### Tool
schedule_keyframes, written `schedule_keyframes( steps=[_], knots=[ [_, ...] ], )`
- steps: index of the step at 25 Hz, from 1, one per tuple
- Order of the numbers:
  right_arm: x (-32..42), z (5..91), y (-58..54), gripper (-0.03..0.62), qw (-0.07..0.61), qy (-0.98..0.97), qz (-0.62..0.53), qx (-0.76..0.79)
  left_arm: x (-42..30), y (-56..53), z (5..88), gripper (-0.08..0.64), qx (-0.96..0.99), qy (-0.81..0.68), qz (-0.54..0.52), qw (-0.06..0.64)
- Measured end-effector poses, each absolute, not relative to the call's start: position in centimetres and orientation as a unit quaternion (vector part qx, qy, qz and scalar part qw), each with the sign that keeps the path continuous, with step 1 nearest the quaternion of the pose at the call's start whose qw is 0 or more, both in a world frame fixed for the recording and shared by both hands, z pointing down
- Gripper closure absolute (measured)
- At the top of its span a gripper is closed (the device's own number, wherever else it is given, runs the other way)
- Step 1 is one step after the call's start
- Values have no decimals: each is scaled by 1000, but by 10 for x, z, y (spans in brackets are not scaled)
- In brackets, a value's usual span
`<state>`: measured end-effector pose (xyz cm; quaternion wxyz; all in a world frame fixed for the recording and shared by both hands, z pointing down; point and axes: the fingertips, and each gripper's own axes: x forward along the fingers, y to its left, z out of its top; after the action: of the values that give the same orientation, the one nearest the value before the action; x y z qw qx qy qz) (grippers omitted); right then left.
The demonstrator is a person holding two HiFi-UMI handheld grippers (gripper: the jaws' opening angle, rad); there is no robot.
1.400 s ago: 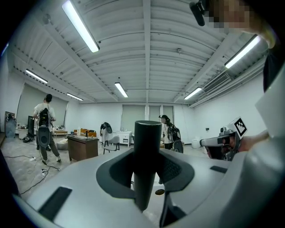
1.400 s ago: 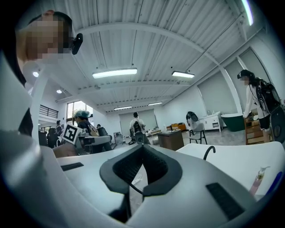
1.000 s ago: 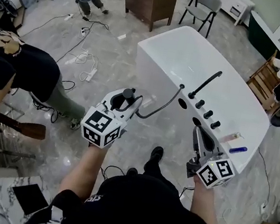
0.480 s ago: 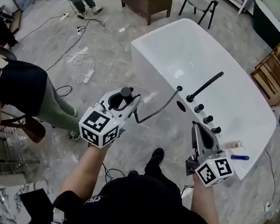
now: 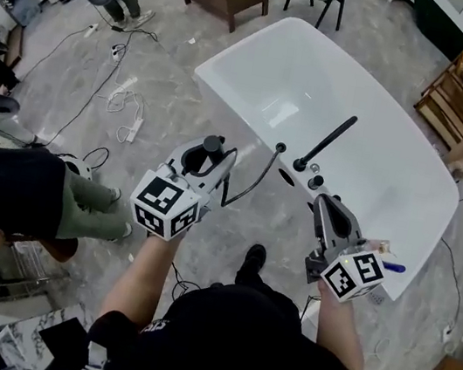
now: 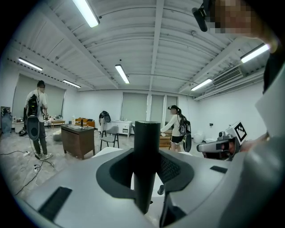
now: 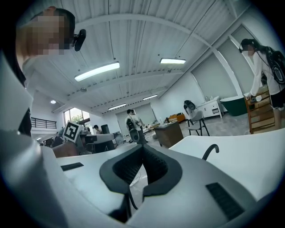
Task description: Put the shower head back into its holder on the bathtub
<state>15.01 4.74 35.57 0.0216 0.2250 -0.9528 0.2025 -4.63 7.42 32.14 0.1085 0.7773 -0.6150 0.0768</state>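
Head view: found left gripper (image 5: 203, 161) clamped on shower head (image 5: 213, 145) at its black handle — judged rigid, light, tugged by hose (image 5: 255, 179); found right gripper (image 5: 324, 203) closed, empty.

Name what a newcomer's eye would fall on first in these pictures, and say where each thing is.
The big white oval bathtub fills the middle of the head view, with a slim black spout on its near rim. In front of it the left gripper grips the black cylindrical shower head, whose black hose curves to that rim. The right gripper beside it is shut and empty.
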Motion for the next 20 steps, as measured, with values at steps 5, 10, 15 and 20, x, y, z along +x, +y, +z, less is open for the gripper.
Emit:
schedule_keyframes(
  steps=[5, 10, 15, 20],
  knots=[
    [159, 351, 15, 578, 13, -953, 202, 225, -38, 43, 306, 426, 779, -616, 77, 92],
    [166, 335, 2, 578, 3, -959, 191, 208, -28, 25, 276, 426, 780, -618, 71, 67],
    [165, 330, -9, 578, 14, -958, 190, 217, -31, 4, 270, 426, 786, -610, 71, 63],
    [154, 339, -31, 578, 20, -956, 189, 224, -39, -27, 276, 426, 797, -596, 69, 67]
  ],
)
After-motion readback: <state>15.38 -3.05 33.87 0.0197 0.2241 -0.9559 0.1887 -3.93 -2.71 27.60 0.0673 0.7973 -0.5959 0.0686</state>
